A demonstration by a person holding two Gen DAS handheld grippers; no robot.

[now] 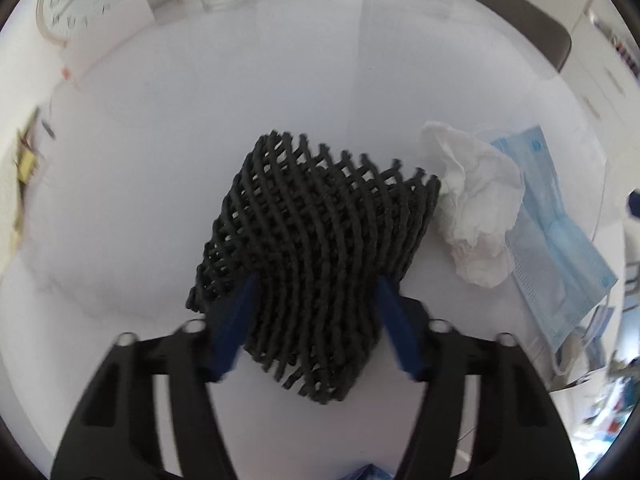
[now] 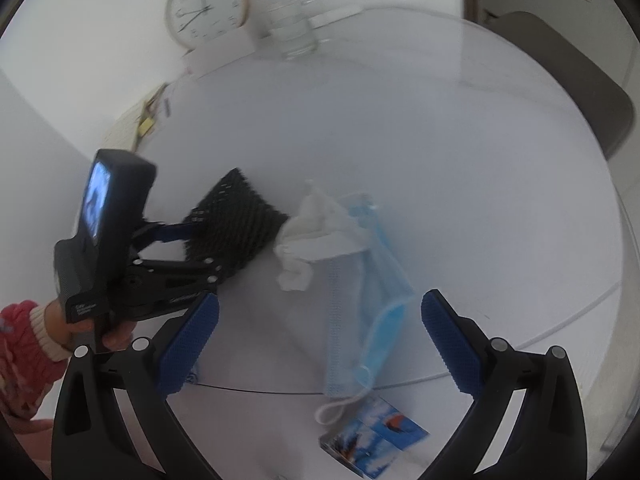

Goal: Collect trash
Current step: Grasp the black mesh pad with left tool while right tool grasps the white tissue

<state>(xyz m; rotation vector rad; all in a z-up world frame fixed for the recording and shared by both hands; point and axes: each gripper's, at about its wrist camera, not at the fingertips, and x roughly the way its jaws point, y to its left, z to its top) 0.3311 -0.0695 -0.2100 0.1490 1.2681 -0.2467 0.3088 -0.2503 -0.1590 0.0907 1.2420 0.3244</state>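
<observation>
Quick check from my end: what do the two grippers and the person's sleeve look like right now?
Both grippers are black plastic with ribbed blue pads on the two fingers and silver pins at the joints. The left gripper carries a black boxy camera unit with a small lit screen and a white label. The right gripper looks the same up close. The sleeve is pink-red patterned with a cream ribbed cuff.

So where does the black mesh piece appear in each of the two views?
Left wrist view: black mesh piece at centre, between the left gripper's blue pads.
Right wrist view: mesh left of centre, held by that gripper.
Shared landmark: crumpled white tissue just right of it.
</observation>
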